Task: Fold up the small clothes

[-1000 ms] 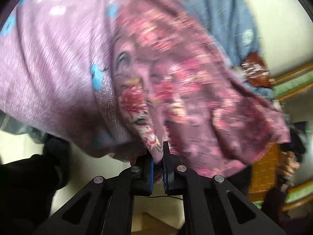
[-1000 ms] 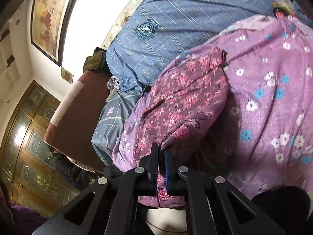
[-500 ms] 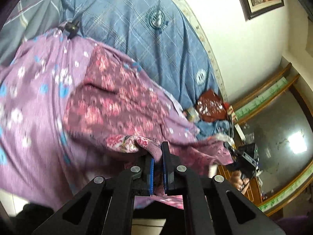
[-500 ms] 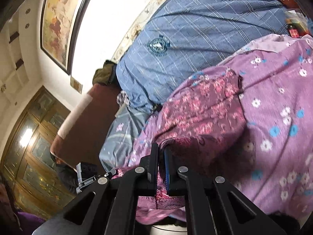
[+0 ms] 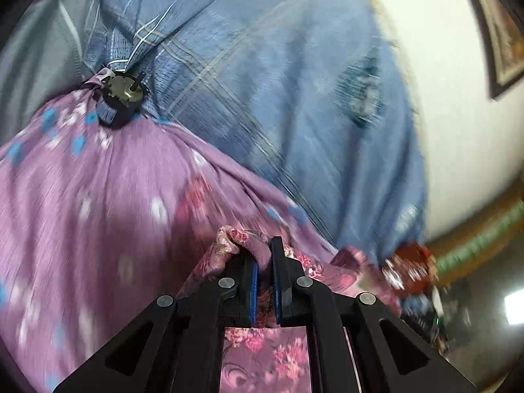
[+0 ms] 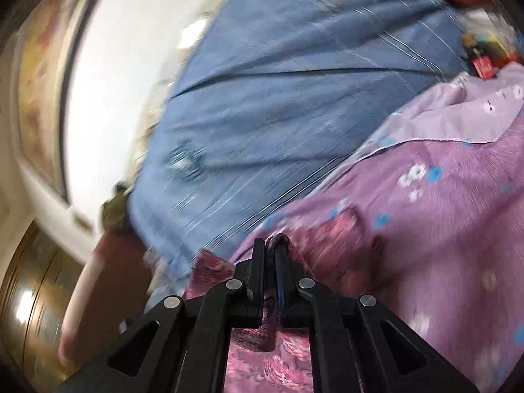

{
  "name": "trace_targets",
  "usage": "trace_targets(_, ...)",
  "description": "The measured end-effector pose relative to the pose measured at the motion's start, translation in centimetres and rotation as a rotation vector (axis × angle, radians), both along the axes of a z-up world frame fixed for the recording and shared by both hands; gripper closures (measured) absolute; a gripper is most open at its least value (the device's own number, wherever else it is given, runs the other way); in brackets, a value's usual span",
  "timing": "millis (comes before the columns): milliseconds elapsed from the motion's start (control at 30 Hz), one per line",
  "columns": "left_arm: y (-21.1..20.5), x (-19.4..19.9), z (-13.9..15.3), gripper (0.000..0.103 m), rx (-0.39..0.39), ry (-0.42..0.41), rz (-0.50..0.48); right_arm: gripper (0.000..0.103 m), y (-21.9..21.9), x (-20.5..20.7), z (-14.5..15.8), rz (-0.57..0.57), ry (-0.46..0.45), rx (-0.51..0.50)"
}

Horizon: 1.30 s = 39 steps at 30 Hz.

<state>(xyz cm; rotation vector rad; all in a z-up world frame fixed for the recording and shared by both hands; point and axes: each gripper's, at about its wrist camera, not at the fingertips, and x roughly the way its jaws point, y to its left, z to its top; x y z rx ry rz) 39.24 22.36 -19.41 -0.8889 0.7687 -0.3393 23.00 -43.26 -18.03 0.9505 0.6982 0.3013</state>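
The left gripper (image 5: 264, 262) is clamped on a bunched edge of the dark floral garment (image 5: 265, 350), which hangs back under its fingers. The right gripper (image 6: 268, 262) has another edge of the same garment (image 6: 262, 360) between its jaws, and these jaws are just beginning to open, with the cloth still touching the pads.

As I judge it, one fold is being carried over the lilac flowered sheet (image 6: 442, 229), and the release is starting; smoothing and further folds are left. How flat the garment lies I cannot tell, because both views are blurred.

Ahead there is free sheet, then the blue checked cover (image 5: 278, 82). A small dark clip-like object (image 5: 122, 95) sits at the sheet's far left edge, well apart.
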Motion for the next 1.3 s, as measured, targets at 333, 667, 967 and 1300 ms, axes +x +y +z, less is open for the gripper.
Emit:
trace_targets(333,-1.9,0.2,-2.0,0.056,-0.098,-0.077,0.257,0.040,0.6,4.2,-9.3,-0.191,0.225,-0.038)
trace_targets(667,-12.1,-5.5,-1.9,0.037,0.153,0.084,0.178,0.074,13.5,4.4,-3.2,0.177,0.072,-0.383)
trace_targets(967,-13.6,0.4,-3.2,0.038,0.213,0.203,0.185,0.081,24.3,13.4,-7.0,0.347,0.188,-0.626)
trace_targets(1300,-8.2,0.5,-2.1,0.038,0.202,0.252,0.398,0.075,28.9,11.8,-1.4,0.469,-0.002,-0.447)
